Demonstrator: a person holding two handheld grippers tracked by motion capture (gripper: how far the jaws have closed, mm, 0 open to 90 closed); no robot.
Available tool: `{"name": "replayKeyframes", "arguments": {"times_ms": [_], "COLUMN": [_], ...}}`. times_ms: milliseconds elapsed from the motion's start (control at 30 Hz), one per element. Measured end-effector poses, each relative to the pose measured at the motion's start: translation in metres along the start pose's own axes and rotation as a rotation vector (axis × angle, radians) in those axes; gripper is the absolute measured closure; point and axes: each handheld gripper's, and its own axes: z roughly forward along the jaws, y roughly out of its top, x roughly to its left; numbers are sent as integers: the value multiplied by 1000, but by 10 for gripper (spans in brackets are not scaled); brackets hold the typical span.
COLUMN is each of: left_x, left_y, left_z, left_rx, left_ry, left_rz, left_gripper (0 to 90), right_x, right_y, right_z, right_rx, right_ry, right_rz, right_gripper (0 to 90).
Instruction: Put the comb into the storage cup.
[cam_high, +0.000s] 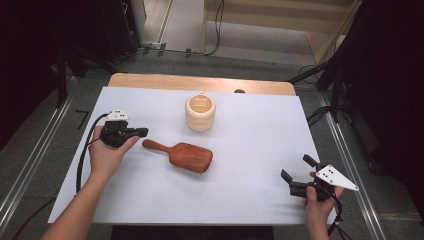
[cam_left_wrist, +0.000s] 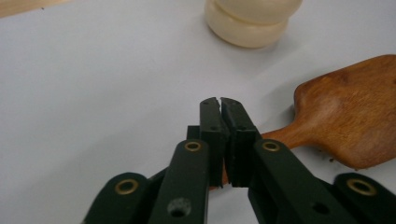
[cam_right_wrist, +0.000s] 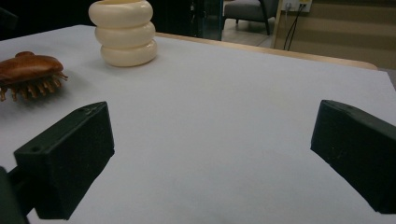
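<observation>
Hairbrush (cam_high: 185, 156) lies bristles-down just in front of the cream ribbed cup (cam_high: 200, 112), handle pointing toward the left gripper (cam_high: 141, 132). In the left gripper view those jaws are pressed together over the handle's tip; whether they actually pinch wood or just sit above it, I can't tell. I'd check the bite before lifting, since a grip that far out lets the heavy head droop. Right gripper (cam_high: 296, 173) sits spread wide, well off from the cup.

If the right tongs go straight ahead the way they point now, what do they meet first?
Probably nothing soon: between the open right tongs lies bare white table cover. The cream ringed cup and wooden hairbrush sit left of that line, though depth is unclear.
</observation>
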Motion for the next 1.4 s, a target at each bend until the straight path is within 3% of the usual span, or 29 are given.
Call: {"name": "replayKeyframes", "arguments": {"times_ms": [133,267,733,1067,1233,1400], "left_x": [4,8,18,16,8,3], "left_y": [4,7,4,1,-1,-6], "left_z": [11,21,45,47,42,36], "left_rx": [49,87,215,250,281,284], "left_ry": [-2,-22,-3,-16,-38,-56], "left_rz": [3,-28,-35,-23,17,26], "left_gripper": [900,900,900,900,900,900], "right_x": [0,0,0,0,0,0], "right_y": [0,0,0,0,0,0], "right_z": [0,0,1,1,1,1], "right_rx": [1,1,5,7,5,6], "right_ry": [4,8,15,12,13,13], "right_rz": [1,-1,-1,-4,-3,-3], "right_gripper": [0,0,0,0,0,0]}}
